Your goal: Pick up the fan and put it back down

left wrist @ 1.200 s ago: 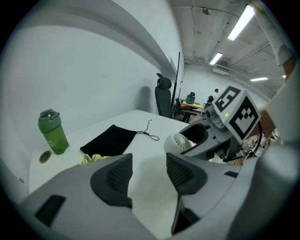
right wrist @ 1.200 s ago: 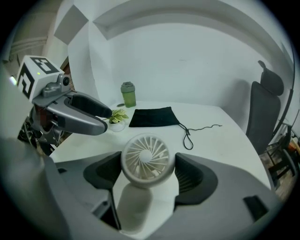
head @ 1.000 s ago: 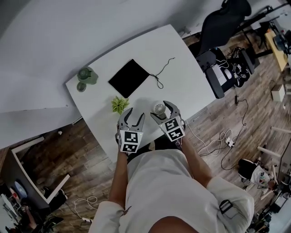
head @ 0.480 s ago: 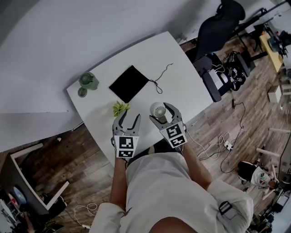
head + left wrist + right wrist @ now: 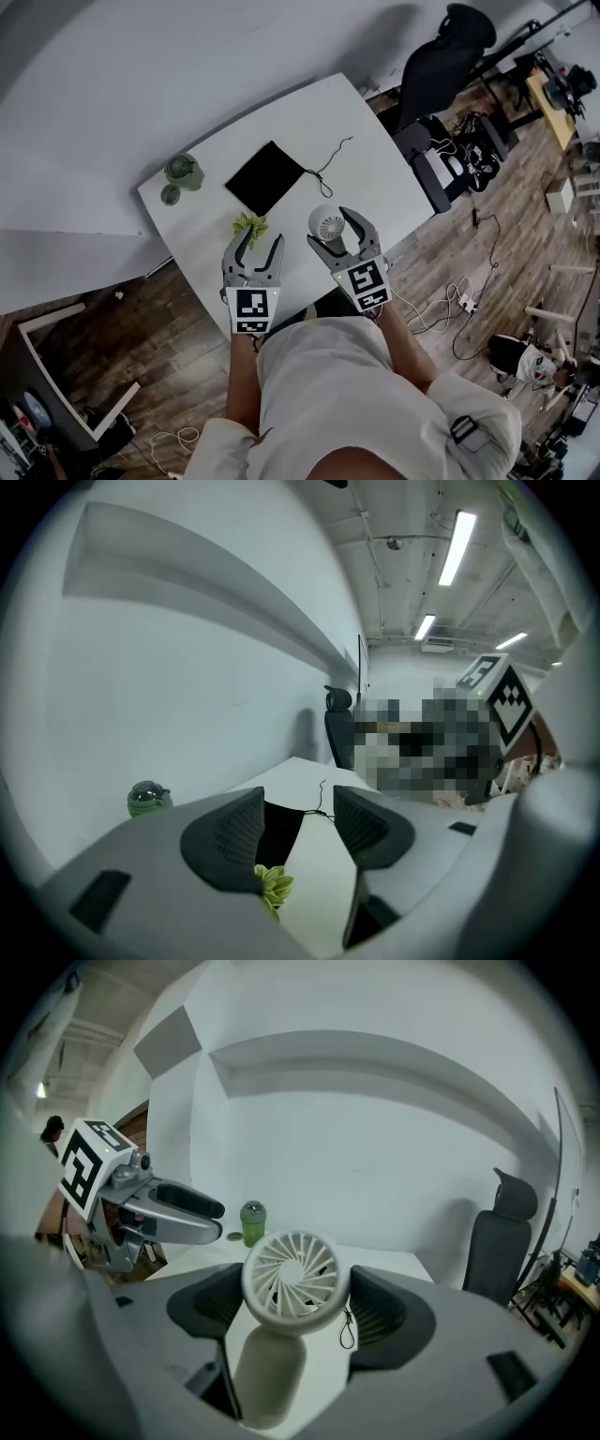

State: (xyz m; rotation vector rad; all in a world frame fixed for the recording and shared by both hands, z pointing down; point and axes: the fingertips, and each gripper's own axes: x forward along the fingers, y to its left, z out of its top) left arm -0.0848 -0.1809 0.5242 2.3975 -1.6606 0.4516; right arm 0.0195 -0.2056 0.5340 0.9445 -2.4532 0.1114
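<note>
**Q:** What does the right gripper (image 5: pixel 330 227) carry?

**A:** The fan (image 5: pixel 327 225), a small white hand fan. Its round, grilled head sits between the two dark pads, which press on it from either side. The grille faces the gripper's own camera, and the handle hangs below the jaws. In the head view the fan lies on the person's side of the black pouch (image 5: pixel 265 177), off that pouch's right near edge and over the white table (image 5: pixel 375 159).

**Q:** Is the fan touching the tabletop?

**A:** No view settles it. The handle runs down behind the gripper's body, and its lower end is out of sight.

**Q:** And the left gripper (image 5: pixel 260 239)?

**A:** Its fingers stand apart with nothing between them. Through the gap, its own view shows the pouch and, nearer, a small green plant (image 5: pixel 249 225). The plant stands on the table just at the pouch's near corner. The gripper itself is on the person's side of the pouch, just beyond the plant — beside the right gripper but not touching it.

**Q:** What else lies around the pouch?

**A:** To the pouch's left stands a green bottle (image 5: pixel 183 172), with a small round cap (image 5: pixel 170 194) just beside it. A thin cord (image 5: pixel 328 159) trails from the pouch's right corner across the table. A black office chair (image 5: pixel 441 66) stands on the wooden floor (image 5: pixel 525 234), well to the pouch's right and off the table.
</note>
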